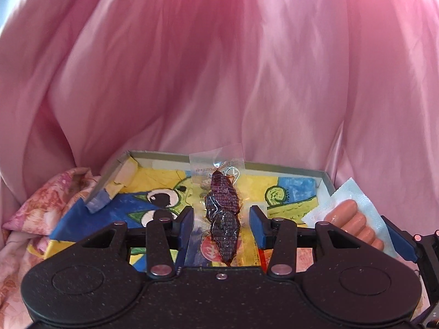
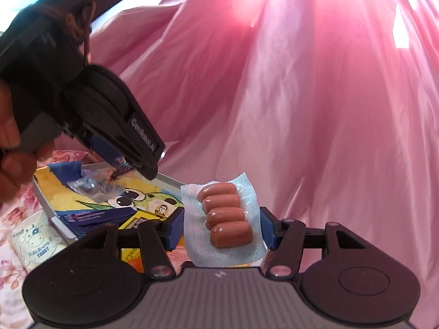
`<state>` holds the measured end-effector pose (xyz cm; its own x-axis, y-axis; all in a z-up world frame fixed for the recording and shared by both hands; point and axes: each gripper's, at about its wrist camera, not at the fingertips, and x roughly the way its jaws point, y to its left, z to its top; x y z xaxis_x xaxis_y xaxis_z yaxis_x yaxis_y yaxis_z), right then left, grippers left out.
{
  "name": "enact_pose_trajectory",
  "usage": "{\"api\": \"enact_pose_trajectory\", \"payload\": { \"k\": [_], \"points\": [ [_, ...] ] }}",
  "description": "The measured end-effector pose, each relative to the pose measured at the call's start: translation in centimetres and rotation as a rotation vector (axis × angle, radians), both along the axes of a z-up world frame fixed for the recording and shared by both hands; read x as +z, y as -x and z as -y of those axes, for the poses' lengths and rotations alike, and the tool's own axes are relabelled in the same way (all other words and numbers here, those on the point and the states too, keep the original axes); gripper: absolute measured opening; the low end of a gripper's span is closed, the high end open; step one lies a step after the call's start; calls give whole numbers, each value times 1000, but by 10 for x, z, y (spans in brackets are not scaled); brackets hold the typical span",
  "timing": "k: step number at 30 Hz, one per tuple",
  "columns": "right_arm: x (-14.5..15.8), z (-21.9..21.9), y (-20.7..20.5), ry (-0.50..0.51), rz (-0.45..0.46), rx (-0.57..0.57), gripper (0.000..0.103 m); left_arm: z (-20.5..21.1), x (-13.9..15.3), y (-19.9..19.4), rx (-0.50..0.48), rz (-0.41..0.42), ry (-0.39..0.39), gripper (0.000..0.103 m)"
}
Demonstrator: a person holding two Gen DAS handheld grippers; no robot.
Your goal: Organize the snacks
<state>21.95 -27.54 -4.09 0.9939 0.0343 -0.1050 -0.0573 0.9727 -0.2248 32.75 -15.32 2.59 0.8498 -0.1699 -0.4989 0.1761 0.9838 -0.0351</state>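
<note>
My left gripper (image 1: 222,216) is shut on a clear packet of dark brown snack (image 1: 223,205), held upright over a shallow box (image 1: 274,166) with a yellow and blue cartoon print. My right gripper (image 2: 221,219) is shut on a pale blue pack of small sausages (image 2: 225,213), just right of the box. In the left wrist view the sausage pack (image 1: 354,219) shows at the right edge. In the right wrist view the left gripper (image 2: 145,168) hangs over the box (image 2: 55,219) with the dark packet (image 2: 120,170) in its jaws.
A pink satin curtain (image 1: 219,68) fills the background behind the box. A floral cloth (image 1: 41,203) lies under and left of the box. A white toast packet with a cow picture (image 2: 33,244) lies by the box's near side. A hand (image 2: 11,148) holds the left gripper.
</note>
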Motion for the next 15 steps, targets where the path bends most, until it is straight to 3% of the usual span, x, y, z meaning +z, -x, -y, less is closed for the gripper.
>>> {"api": "enact_pose_trajectory", "payload": {
  "k": [15],
  "points": [
    [-4, 11, -27, -80, -95, 11, 61, 13, -22, -18, 2, -85, -11, 46]
  ]
}}
